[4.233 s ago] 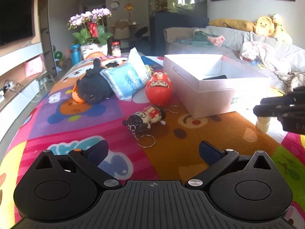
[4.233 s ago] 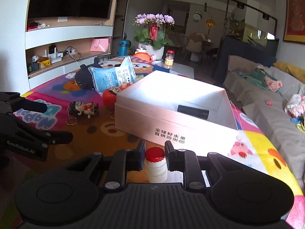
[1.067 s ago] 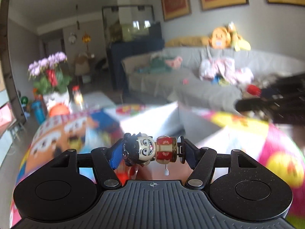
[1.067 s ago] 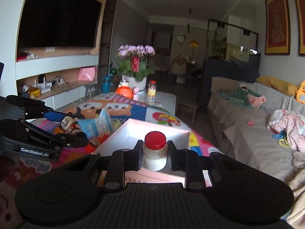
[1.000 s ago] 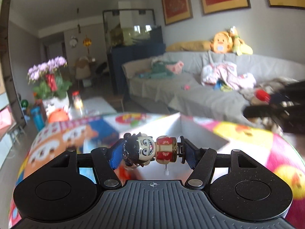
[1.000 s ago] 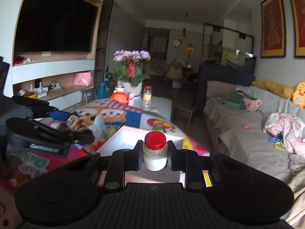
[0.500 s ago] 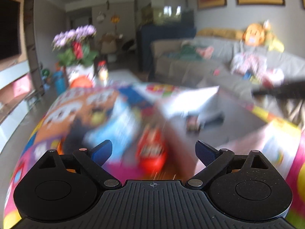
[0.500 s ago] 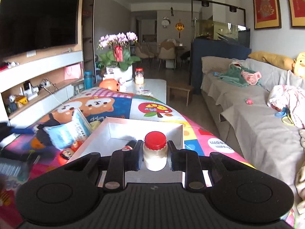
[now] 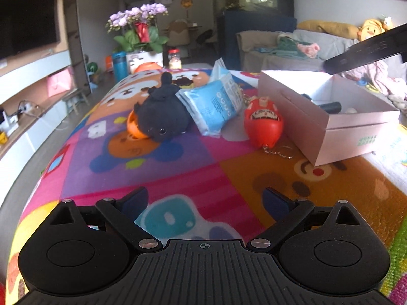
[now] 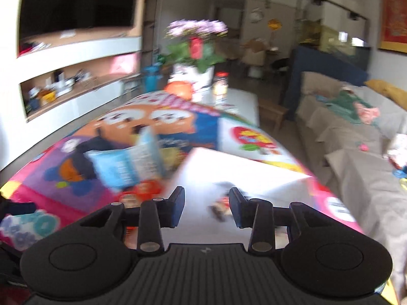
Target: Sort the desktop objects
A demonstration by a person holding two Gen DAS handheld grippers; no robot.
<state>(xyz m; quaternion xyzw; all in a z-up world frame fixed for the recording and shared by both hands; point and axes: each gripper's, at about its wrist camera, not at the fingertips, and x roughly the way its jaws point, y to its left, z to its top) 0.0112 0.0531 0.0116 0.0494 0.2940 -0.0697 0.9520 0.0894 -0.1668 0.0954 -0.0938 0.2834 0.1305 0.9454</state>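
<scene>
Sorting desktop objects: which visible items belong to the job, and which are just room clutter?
Job items: pink box, red daruma keychain, black plush, blue packet, left gripper, right gripper.

Clutter: orchid pot, sofa, yellow plush.

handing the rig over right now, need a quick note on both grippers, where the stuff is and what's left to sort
Left gripper: open, empty, low over the colourful cartoon play mat.
Right gripper: open, empty, above the open pale pink cardboard box; that view is motion-blurred.
In the box: a dark cylindrical object, something small and whitish, and a blurred small figure. Exact contents are hard to read.
Left on the mat: the red daruma doll keychain beside the box, the light blue snack packet, and the black plush fish with orange mouth.
Judging by position, the daruma looks nearest for the left gripper.
</scene>
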